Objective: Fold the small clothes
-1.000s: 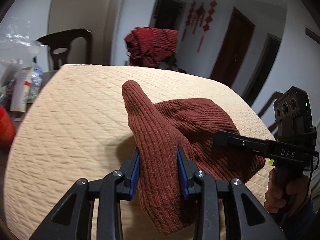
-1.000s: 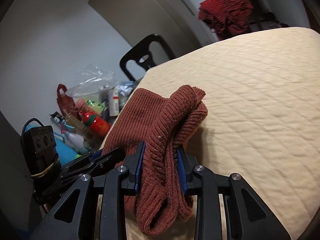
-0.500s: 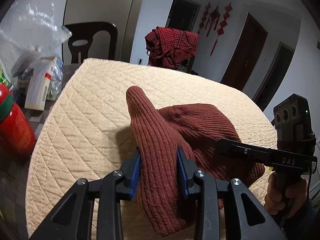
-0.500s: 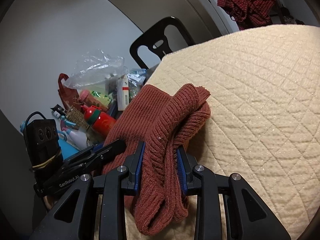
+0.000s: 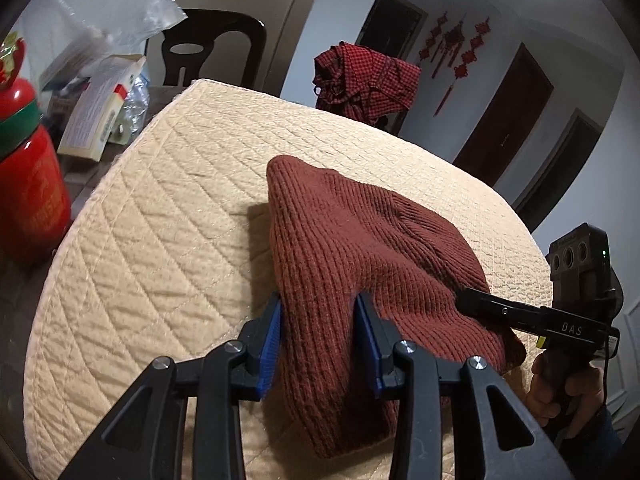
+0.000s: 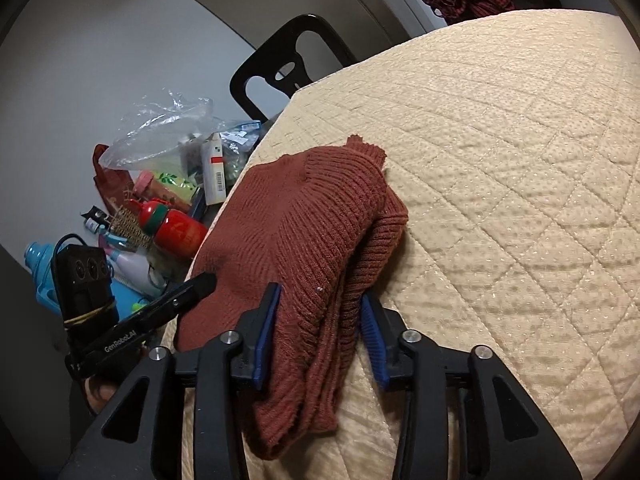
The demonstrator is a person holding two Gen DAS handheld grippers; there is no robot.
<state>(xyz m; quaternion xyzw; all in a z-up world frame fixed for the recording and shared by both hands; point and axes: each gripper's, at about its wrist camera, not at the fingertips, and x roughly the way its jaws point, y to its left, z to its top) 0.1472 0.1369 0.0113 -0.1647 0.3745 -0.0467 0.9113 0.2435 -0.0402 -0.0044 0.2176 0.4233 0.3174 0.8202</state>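
1. A cream quilted table cover (image 5: 160, 248) fills both views; a dark chair (image 5: 212, 52) and a red checked garment (image 5: 364, 80) stand beyond.
2. A rust-brown knitted garment (image 5: 360, 248) lies folded over on the cover.
3. The left gripper (image 5: 318, 340) has been opening slightly; its blue pads (image 5: 272, 336) still touch the knit.
4. The right gripper (image 6: 320, 336) has just been opening; its right pad stands clear of the cloth.

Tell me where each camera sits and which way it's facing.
Left wrist: on the left tool, facing down across the quilted table at the knit hat; the right tool and its hand show.
Right wrist: on the right tool, jaws just opening around the hat, facing the table's cluttered edge; the left tool shows.
Shared: hat, table, chair, checked cloth.
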